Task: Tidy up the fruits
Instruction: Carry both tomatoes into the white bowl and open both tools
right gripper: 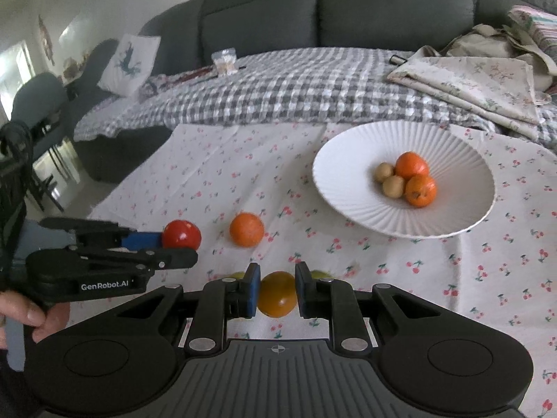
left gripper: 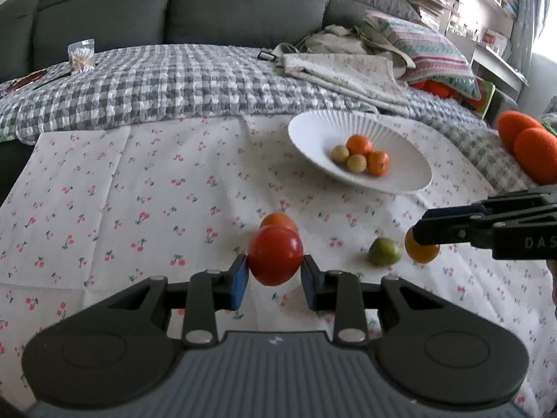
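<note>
My left gripper (left gripper: 275, 261) is shut on a red tomato (left gripper: 275, 255), held just above the cherry-print cloth; it also shows in the right wrist view (right gripper: 181, 235). My right gripper (right gripper: 277, 289) is shut on an orange-yellow tomato (right gripper: 277, 294), seen in the left wrist view (left gripper: 422, 250). An orange (right gripper: 246, 229) lies on the cloth behind the red tomato (left gripper: 278, 221). A green lime (left gripper: 384, 251) lies beside the yellow tomato. A white ribbed plate (right gripper: 348, 181) holds two oranges (right gripper: 412, 166) and two small tan fruits (right gripper: 393, 186).
The cherry-print cloth (left gripper: 104, 181) covers the near surface. A grey checked blanket (left gripper: 174, 83) lies behind it, with folded fabric and bags (left gripper: 348, 66) at back right. A grey sofa (left gripper: 174, 0) stands behind. Two orange foam balls (left gripper: 529, 146) show at far right.
</note>
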{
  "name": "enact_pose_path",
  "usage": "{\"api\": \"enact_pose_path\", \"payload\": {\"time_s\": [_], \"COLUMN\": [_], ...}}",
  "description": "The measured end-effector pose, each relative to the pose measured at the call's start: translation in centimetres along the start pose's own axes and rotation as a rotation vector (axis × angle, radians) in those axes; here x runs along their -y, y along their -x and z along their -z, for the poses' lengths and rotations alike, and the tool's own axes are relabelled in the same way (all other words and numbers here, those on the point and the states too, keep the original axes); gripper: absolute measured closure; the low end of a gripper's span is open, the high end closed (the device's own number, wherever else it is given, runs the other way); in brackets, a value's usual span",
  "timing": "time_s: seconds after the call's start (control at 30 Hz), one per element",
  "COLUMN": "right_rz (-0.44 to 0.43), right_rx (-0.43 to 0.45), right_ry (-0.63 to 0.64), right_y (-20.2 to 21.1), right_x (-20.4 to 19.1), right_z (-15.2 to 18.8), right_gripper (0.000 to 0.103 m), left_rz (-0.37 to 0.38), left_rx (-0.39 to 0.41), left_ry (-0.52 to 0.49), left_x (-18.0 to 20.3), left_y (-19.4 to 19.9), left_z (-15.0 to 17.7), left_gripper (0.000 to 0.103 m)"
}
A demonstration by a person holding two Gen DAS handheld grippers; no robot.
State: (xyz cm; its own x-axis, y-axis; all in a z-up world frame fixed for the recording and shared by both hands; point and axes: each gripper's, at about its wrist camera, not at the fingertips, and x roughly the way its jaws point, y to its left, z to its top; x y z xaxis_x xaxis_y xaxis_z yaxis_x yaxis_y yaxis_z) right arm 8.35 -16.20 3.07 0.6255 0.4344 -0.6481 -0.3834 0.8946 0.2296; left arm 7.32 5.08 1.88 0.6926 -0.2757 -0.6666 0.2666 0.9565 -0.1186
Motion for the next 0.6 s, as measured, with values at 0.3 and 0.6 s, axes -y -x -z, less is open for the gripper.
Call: {"api": "enact_pose_path", "payload": {"time_s": [0.3, 0.6], "right_rz": [0.01, 0.042], "right_rx": [0.045, 0.117], "right_ry": [-0.045, -0.137], "right_y": [1.8, 4.0], "right_x": [1.9, 5.7], "right_z": [-0.9, -2.5], "right_gripper": [0.083, 0.083], "left_rz": [0.009, 0.032], "left_rx": [0.024, 0.028], "left_ry": [0.031, 0.073], "left_x": [0.8, 2.6], "left_y": [-0.4, -2.1], "left_z": [-2.0, -4.6], "left_gripper": [0.072, 0.072]}}
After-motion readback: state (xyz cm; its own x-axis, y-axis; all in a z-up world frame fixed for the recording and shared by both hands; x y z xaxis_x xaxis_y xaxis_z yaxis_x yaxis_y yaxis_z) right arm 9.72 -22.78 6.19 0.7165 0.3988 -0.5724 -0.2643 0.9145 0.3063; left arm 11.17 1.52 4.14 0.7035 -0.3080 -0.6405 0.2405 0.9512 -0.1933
